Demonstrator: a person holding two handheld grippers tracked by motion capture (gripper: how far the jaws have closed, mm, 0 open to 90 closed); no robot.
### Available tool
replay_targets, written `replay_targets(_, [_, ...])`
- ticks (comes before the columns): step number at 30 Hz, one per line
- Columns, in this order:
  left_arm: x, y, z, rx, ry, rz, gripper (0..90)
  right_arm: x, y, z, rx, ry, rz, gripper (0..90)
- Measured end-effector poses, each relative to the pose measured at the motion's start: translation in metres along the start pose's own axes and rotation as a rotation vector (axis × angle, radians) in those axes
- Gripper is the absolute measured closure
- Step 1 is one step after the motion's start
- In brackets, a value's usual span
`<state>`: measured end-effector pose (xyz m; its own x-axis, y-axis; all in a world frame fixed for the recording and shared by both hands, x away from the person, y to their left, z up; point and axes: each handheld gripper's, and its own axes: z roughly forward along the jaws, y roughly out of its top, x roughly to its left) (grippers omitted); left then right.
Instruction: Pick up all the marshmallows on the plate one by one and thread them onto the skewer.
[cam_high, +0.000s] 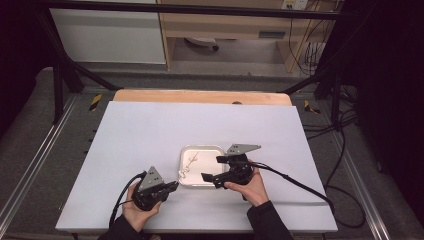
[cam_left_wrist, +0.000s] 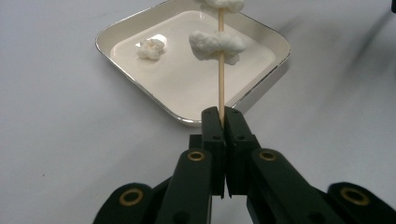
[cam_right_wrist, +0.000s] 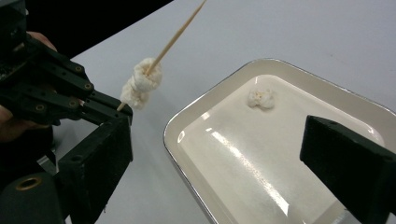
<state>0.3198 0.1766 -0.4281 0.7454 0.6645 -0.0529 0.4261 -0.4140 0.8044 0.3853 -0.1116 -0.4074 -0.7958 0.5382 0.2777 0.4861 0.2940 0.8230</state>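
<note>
- The tray is a shallow rounded square with a cream, glossy inside and a thin shiny metal rim; the lamp light reflects as a pale streak on its floor.
- It sits on the white matte table, a little toward the person's side of the middle.
- The left gripper has its black jaws closed on the lower end of a thin wooden skewer, which stands up from the jaws, straight and pale brown.
- Two white, puffy, irregular pieces are threaded on the skewer; they look like popcorn, with a rough, foamy surface. In the left gripper view the upper one is cut by the top edge.
- In the right gripper view the pieces sit close together near the held end of the skewer, beside the tray's edge and above the table, and the pointed end goes up and away.
- One loose popcorn piece of the same kind lies inside the tray, near a corner; the rest of the tray floor is bare.
- The right gripper has its jaws spread wide, one on each side of the tray's near part, and they hold nothing.
- In the high view the right hand is at the tray's right side and the left hand is at its lower left.
- Black cables trail from both grippers over the table.
</note>
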Motion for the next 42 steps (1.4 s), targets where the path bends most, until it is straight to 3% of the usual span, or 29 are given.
replay_targets(9, [0.008,-0.001,-0.010,0.026,0.005,0.006,88.4,-0.002,0.000,-0.003,0.049,-0.058,-0.036,2.8])
replay_targets(20, [0.025,-0.011,-0.024,0.027,0.013,-0.019,88.4,-0.005,0.009,-0.004,0.032,-0.111,-0.037,3.0])
replay_targets(23, [0.027,-0.012,-0.025,0.027,0.014,-0.024,88.4,-0.007,0.011,0.000,0.024,-0.111,-0.030,3.9])
replay_targets(42, [0.031,-0.013,-0.025,0.023,0.016,-0.026,88.4,-0.012,0.041,0.062,0.139,-0.200,-0.089,7.2])
